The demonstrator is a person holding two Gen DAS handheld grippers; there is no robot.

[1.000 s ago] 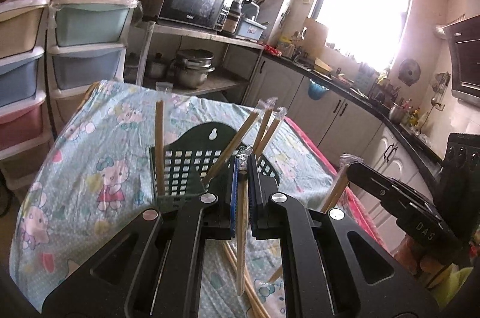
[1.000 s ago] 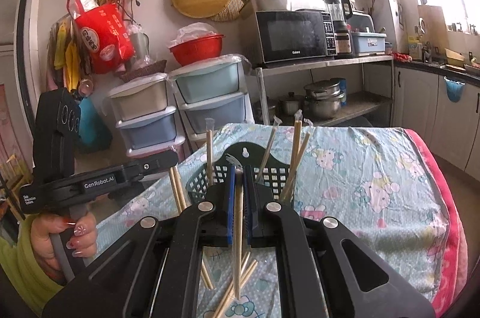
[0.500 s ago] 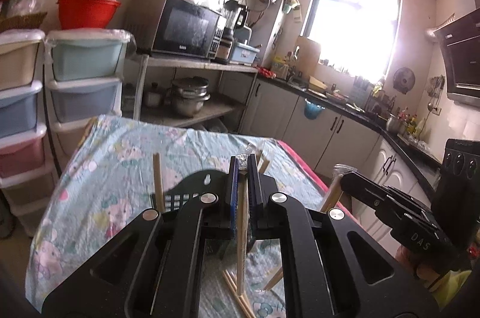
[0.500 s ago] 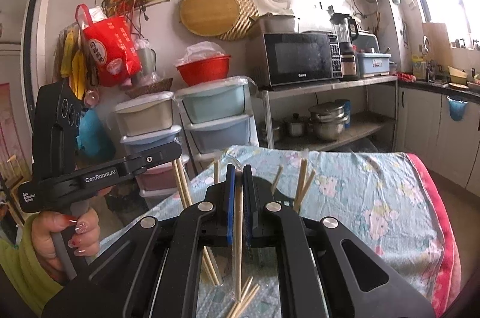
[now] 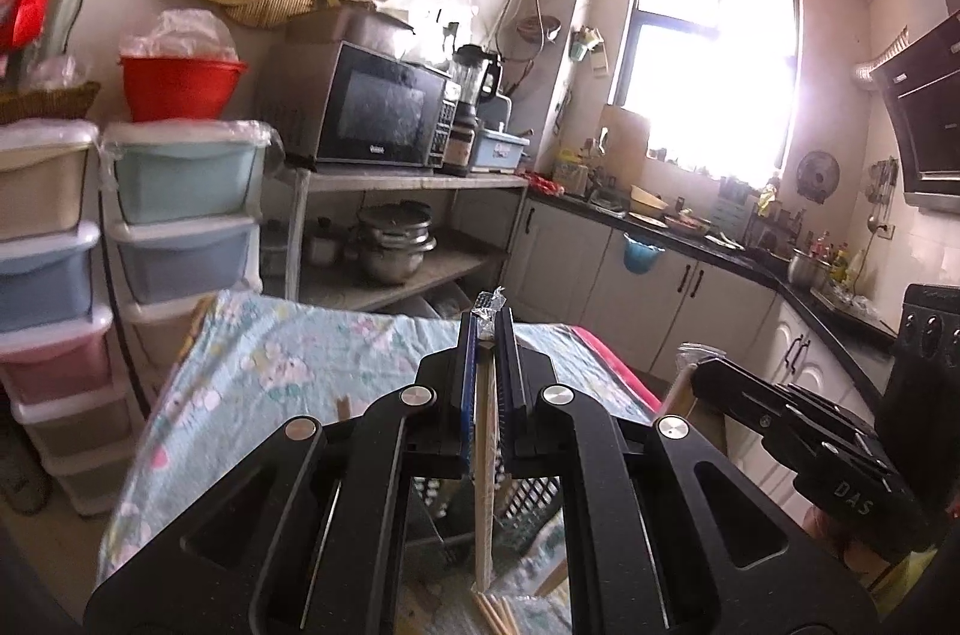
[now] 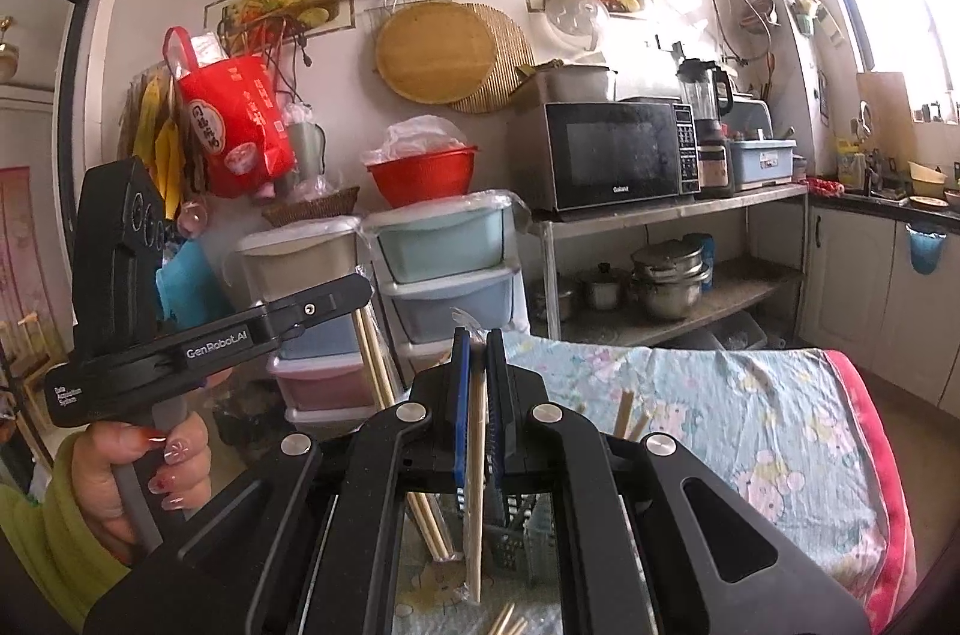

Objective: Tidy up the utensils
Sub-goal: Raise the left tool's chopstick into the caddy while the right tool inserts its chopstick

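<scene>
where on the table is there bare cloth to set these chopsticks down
Bare cloth runs from the dark basket out to the red edge, and toward the far edge by the drawers. It is crowded at the basket with upright chopsticks, and just below the grippers, where loose chopsticks lie.

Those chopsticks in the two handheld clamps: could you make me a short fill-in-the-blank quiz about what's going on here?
1. The left gripper is shut on a wrapped pair of ____.
2. The right gripper holds its chopsticks nearly ____.
3. Under both grippers stands a dark slotted ____.
4. The tablecloth is printed with cartoon ____.

Missing words: chopsticks; upright; basket; cats
</scene>
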